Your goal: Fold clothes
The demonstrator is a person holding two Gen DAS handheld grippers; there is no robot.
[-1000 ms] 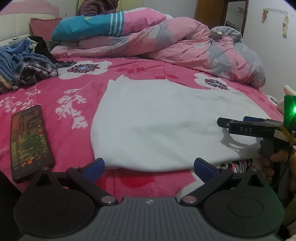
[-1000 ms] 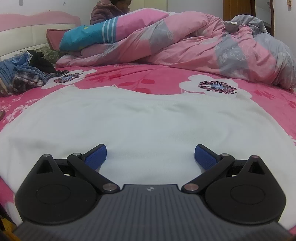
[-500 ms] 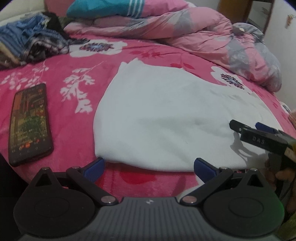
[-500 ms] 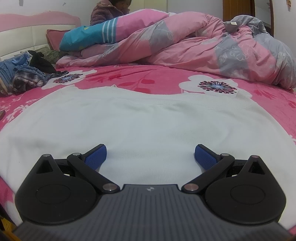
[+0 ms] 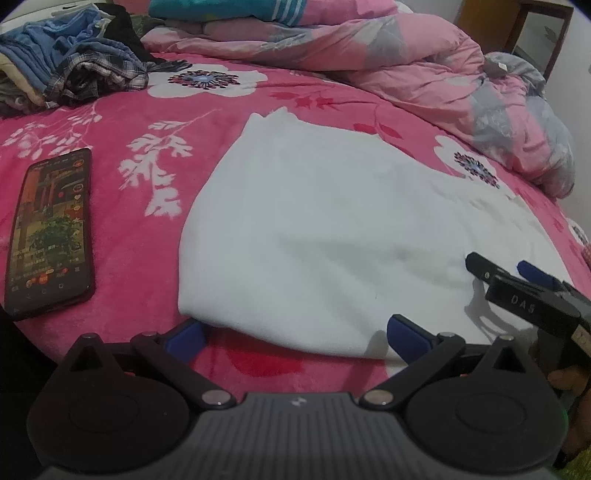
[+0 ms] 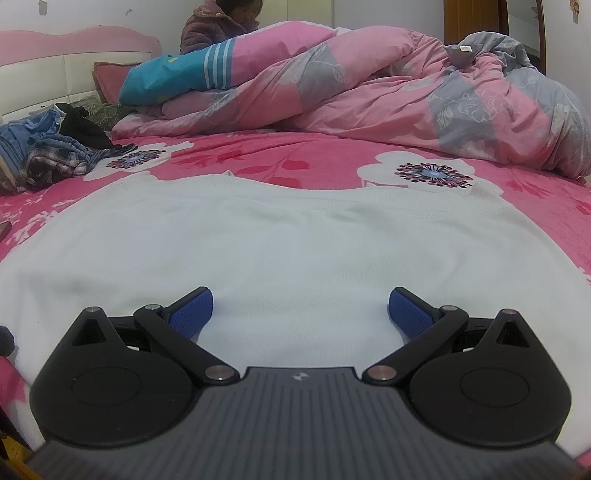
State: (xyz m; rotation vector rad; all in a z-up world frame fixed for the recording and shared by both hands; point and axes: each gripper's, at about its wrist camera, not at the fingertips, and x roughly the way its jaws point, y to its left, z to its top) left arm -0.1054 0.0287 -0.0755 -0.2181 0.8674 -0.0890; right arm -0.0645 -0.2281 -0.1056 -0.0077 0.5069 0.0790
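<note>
You faced a bed [image 6: 314,155] in pink flowered cover, pink and white headboard [image 6: 70,51] against a pale wall [image 6: 110,13], wooden furniture [image 6: 476,18] at right, dim indoor light.

White garment [image 5: 332,229] plain. Bed cover [image 5: 155,122] hot pink, white flowers and leaf sprigs, red leaves. Quilt [image 6: 406,85] pink with grey floral patches. Folded bedding [image 6: 177,79] teal, white stripes. Clothes pile [image 5: 74,62] blue, plaid, black. Gripper fingertips [image 6: 192,312] blue.
</note>
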